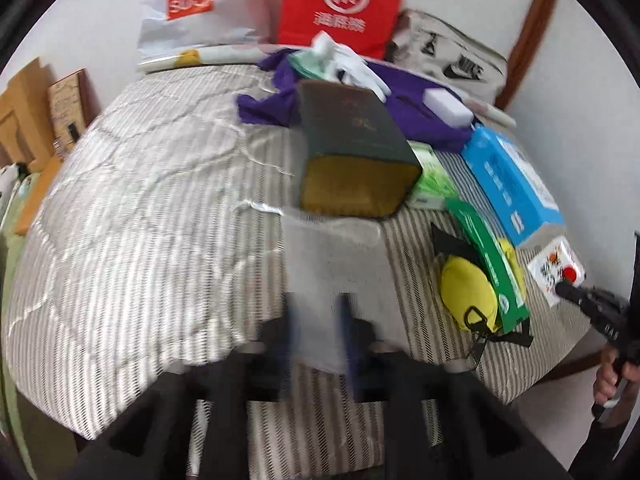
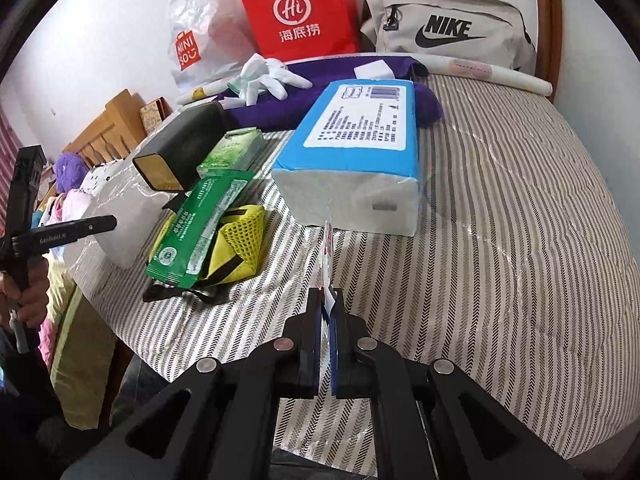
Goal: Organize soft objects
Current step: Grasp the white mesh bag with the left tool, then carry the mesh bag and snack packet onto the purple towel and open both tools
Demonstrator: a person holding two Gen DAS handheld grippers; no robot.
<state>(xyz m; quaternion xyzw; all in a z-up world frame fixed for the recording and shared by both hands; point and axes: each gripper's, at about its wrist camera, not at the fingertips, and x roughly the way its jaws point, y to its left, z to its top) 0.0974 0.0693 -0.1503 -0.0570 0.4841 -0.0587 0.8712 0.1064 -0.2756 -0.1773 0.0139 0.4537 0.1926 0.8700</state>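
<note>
Bedding with grey and white stripes (image 2: 500,208) fills both views, and the soft things lie on this bed. In the left wrist view the left hand-held gripper (image 1: 320,340), low in the centre of the frame, has its fingers closed on a pale see-through bag (image 1: 320,264); the picture is blurred there. Above the bag lies a dark green box (image 1: 352,148). In the right wrist view the right hand-held gripper (image 2: 326,320), at lower centre, pinches a small thin packet (image 2: 327,264) edge-on between nearly shut fingers. Just beyond it lies a blue pack of tissues (image 2: 360,148). To its left a green packet (image 2: 200,224) rests on a yellow mesh pouch (image 2: 240,236), and a smaller green pack (image 2: 234,152) lies above them. Purple cloth (image 2: 320,96) with white gloves (image 2: 268,76) on it is spread toward the top. A red paper bag (image 2: 300,8), a white plastic bag (image 2: 204,36) and a beige Nike bag (image 2: 448,32) stand along the top edge.
</note>
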